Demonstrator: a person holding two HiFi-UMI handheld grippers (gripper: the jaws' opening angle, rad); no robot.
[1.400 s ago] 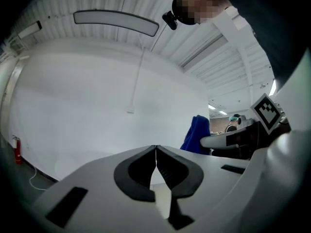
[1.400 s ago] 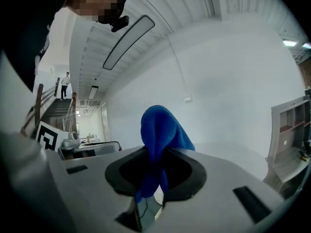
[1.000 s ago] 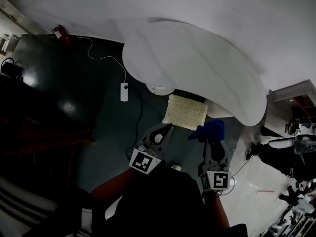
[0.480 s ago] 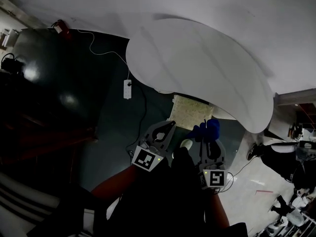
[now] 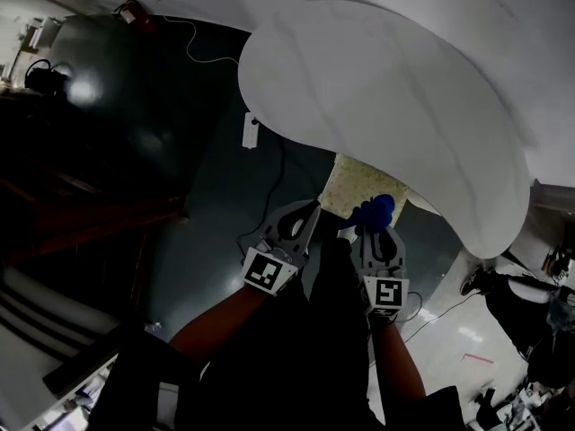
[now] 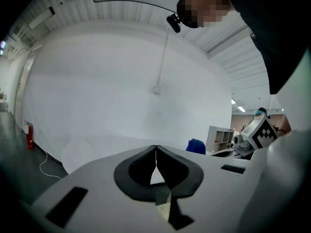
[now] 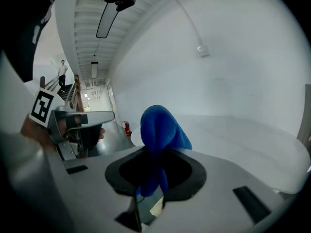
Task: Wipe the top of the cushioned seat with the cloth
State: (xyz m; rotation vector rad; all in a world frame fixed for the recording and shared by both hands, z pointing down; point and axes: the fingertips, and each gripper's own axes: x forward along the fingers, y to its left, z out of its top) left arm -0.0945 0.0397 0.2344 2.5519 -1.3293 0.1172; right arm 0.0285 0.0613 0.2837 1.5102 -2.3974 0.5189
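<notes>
A small square cushioned seat (image 5: 359, 182) with a pale yellow patterned top stands on the dark floor, partly tucked under a large curved white surface (image 5: 386, 88). My right gripper (image 5: 373, 227) is shut on a bunched blue cloth (image 5: 375, 210), which hangs at the seat's near edge. In the right gripper view the cloth (image 7: 160, 130) sticks up from between the jaws of that gripper (image 7: 155, 152). My left gripper (image 5: 312, 212) is shut and holds nothing, just left of the seat. The left gripper view shows its jaws (image 6: 155, 149) meeting and the blue cloth (image 6: 196, 146) off to the right.
A white power strip (image 5: 251, 130) and its cable lie on the dark floor to the left. A red fire extinguisher (image 5: 135, 12) stands at the far wall. My dark-clothed leg (image 5: 328, 330) is between the two grippers. A person's shoe (image 5: 472, 281) is at the right.
Both grippers have come closer to the pale yellow seat. The blue cloth, held throughout, now sits at the seat's near edge instead of short of it.
</notes>
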